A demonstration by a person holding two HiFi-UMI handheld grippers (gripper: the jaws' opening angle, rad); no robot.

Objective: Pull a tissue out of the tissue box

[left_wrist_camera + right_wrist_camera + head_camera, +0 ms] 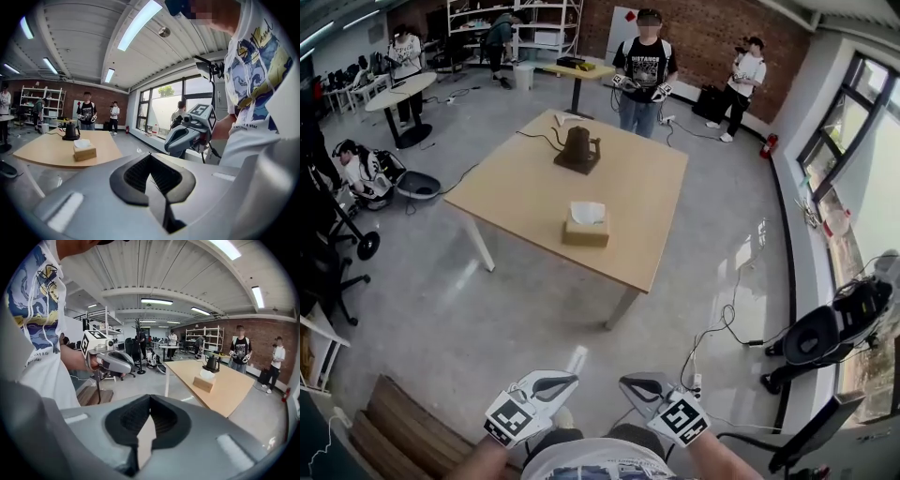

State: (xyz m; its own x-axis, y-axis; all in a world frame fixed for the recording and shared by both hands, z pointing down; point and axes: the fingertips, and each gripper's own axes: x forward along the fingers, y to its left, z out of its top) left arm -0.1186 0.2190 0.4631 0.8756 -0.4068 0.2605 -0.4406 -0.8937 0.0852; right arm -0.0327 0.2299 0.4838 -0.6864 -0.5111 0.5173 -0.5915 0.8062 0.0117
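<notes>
A brown tissue box (586,231) with a white tissue sticking out of its top sits near the front of the wooden table (516,187), well ahead of both grippers. It shows small in the left gripper view (84,151) and in the right gripper view (204,383). My left gripper (573,379) and right gripper (624,382) hang side by side close to my body, over the floor and short of the table. Both have their jaws together with nothing in them. The left gripper (149,157) points towards the table, as does the right gripper (150,398).
A dark kettle (578,150) stands on a base at the table's middle. People stand beyond the table (645,70). Office chairs (825,337) and floor cables (727,323) lie to the right, a wooden bench (403,427) at lower left, a round table (398,94) far left.
</notes>
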